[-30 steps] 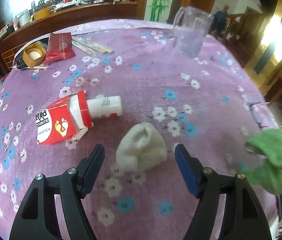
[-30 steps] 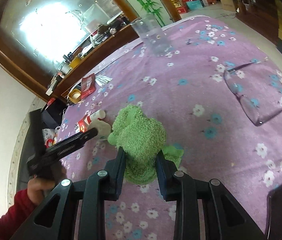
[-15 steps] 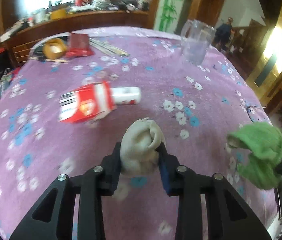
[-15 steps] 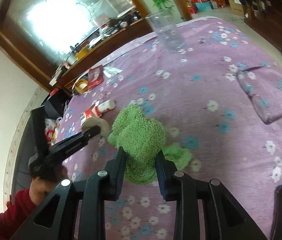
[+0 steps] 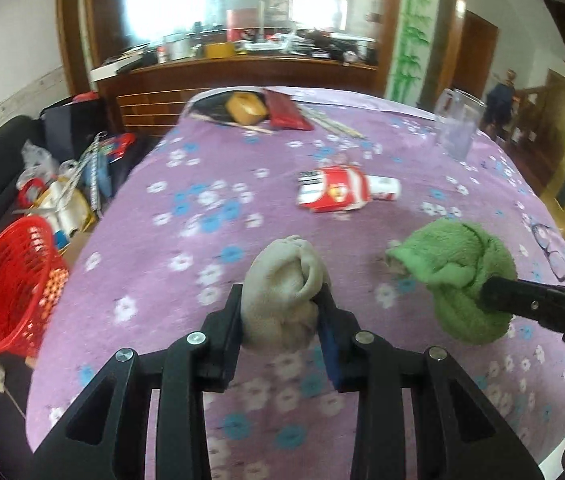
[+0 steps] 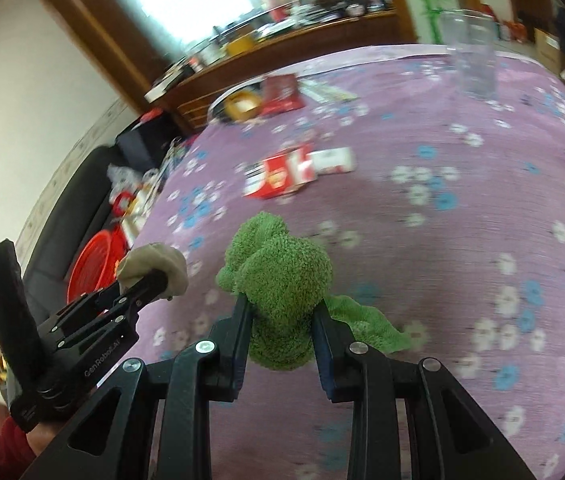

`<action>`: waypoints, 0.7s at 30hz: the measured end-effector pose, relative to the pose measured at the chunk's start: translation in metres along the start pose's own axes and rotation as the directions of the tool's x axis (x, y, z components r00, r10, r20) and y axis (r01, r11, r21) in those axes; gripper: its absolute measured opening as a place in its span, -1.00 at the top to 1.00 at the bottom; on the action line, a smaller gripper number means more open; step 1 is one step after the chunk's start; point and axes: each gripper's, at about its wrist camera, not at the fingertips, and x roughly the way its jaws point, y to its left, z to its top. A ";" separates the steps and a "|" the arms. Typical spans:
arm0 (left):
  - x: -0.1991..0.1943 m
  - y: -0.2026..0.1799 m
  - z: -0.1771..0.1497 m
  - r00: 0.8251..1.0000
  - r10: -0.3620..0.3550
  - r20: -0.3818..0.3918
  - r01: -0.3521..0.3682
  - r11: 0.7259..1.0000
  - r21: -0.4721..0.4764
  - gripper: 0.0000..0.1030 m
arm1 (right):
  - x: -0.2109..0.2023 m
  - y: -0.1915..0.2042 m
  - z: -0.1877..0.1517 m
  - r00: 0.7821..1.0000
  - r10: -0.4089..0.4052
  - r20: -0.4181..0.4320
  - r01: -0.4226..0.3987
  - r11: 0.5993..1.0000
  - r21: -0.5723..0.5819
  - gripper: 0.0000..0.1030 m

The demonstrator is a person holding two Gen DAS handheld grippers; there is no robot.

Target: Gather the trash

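Over floral purple cloth (image 5: 154,264), left claw (image 5: 281,312) pinching beige wad (image 5: 282,296), right claw (image 6: 281,322) pinching fuzzy green rag (image 6: 282,280).

Fuzzy green terry cloth (image 6: 282,280), soft matt beige cloth (image 5: 282,296), woven purple floral tablecloth (image 5: 154,280), glossy red plastic mesh basket (image 5: 6,280), clear smooth jug (image 5: 458,124) at 1 o'clock, glossy red-and-white paper carton (image 5: 334,194), polished brown wood sideboard (image 5: 242,80), matt black plastic jaws with bright metal screws.

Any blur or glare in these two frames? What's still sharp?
Left wrist: window blown out, tablecloth smeared, beige wad in left gripper sharp. Right wrist: same window glare, red carton blurred, green cloth in right gripper crisp.
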 end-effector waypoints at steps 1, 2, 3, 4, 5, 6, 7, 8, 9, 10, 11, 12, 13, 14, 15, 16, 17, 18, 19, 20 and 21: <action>-0.002 0.006 -0.001 1.000 0.006 0.001 -0.006 1.000 -0.007 0.36 | 0.004 0.008 -0.001 1.000 0.006 -0.007 -0.006 1.000 -0.012 0.39; -0.004 0.011 -0.001 1.000 0.014 0.003 -0.014 1.000 -0.012 0.36 | 0.009 0.017 -0.001 1.000 0.014 -0.015 -0.014 1.000 -0.027 0.39; -0.006 0.017 -0.002 1.000 0.026 0.006 -0.026 1.000 -0.017 0.36 | 0.012 0.026 -0.002 1.000 0.020 -0.021 -0.020 0.999 -0.038 0.39; -0.008 0.022 -0.002 1.000 0.031 0.007 -0.031 0.999 -0.019 0.36 | 0.014 0.031 -0.003 0.999 0.023 -0.023 -0.024 0.999 -0.047 0.39; -0.009 0.028 -0.002 0.999 0.037 0.010 -0.037 0.999 -0.024 0.36 | 0.017 0.037 -0.002 0.999 0.025 -0.025 -0.026 0.998 -0.057 0.39; -0.011 0.032 -0.002 0.999 0.044 0.013 -0.044 0.999 -0.028 0.36 | 0.019 0.044 -0.002 0.999 0.028 -0.027 -0.030 0.997 -0.068 0.39; -0.012 0.036 -0.002 0.999 0.051 0.015 -0.050 0.998 -0.030 0.36 | 0.021 0.049 -0.001 0.999 0.029 -0.028 -0.031 0.997 -0.072 0.39; -0.012 0.041 -0.003 0.998 0.055 0.015 -0.054 0.998 -0.032 0.36 | 0.023 0.054 0.000 0.999 0.031 -0.029 -0.033 0.997 -0.076 0.39; -0.013 0.044 -0.003 0.998 0.057 0.014 -0.057 0.998 -0.033 0.36 | 0.025 0.057 0.000 0.999 0.032 -0.030 -0.034 0.996 -0.080 0.39; -0.013 0.048 -0.004 0.998 0.062 0.015 -0.061 0.997 -0.036 0.36 | 0.027 0.061 0.001 0.999 0.033 -0.033 -0.036 0.996 -0.085 0.39; -0.014 0.051 -0.004 0.998 0.064 0.013 -0.063 0.997 -0.038 0.36 | 0.028 0.065 0.001 0.999 0.034 -0.035 -0.037 0.995 -0.089 0.39; -0.014 0.053 -0.005 0.998 0.067 0.012 -0.066 0.997 -0.039 0.36 | 0.030 0.069 0.001 0.999 0.034 -0.037 -0.037 0.995 -0.091 0.39; -0.015 0.055 -0.005 0.998 0.069 0.014 -0.069 0.997 -0.040 0.36 | 0.031 0.071 0.001 0.999 0.034 -0.039 -0.037 0.995 -0.094 0.39; -0.015 0.057 -0.005 0.997 0.071 0.016 -0.071 0.997 -0.041 0.36 | 0.034 0.074 0.002 0.999 0.033 -0.041 -0.037 0.995 -0.097 0.38; -0.016 0.060 -0.005 0.997 0.075 0.019 -0.075 0.996 -0.041 0.36 | 0.035 0.076 0.002 0.999 0.032 -0.042 -0.037 0.994 -0.101 0.38; -0.016 0.062 -0.005 0.997 0.079 0.022 -0.078 0.996 -0.041 0.36 | 0.036 0.079 0.002 0.999 0.030 -0.043 -0.034 0.994 -0.107 0.38; -0.016 0.064 -0.004 0.996 0.081 0.024 -0.080 0.996 -0.042 0.36 | 0.037 0.081 0.002 0.999 0.028 -0.044 -0.032 0.993 -0.111 0.38; -0.017 0.067 -0.004 0.996 0.084 0.027 -0.083 0.996 -0.044 0.36 | 0.039 0.084 0.002 0.999 0.025 -0.046 -0.030 0.993 -0.114 0.38; -0.017 0.069 -0.004 0.996 0.084 0.030 -0.083 0.996 -0.046 0.36 | 0.040 0.086 0.002 0.999 0.023 -0.048 -0.028 0.993 -0.116 0.39; -0.018 0.072 -0.004 0.996 0.086 0.032 -0.084 0.995 -0.049 0.36 | 0.041 0.087 0.002 0.999 0.020 -0.049 -0.026 0.993 -0.119 0.39; -0.018 0.074 -0.004 0.996 0.088 0.034 -0.086 0.995 -0.051 0.36 | 0.042 0.090 0.002 0.999 0.016 -0.050 -0.022 0.992 -0.124 0.38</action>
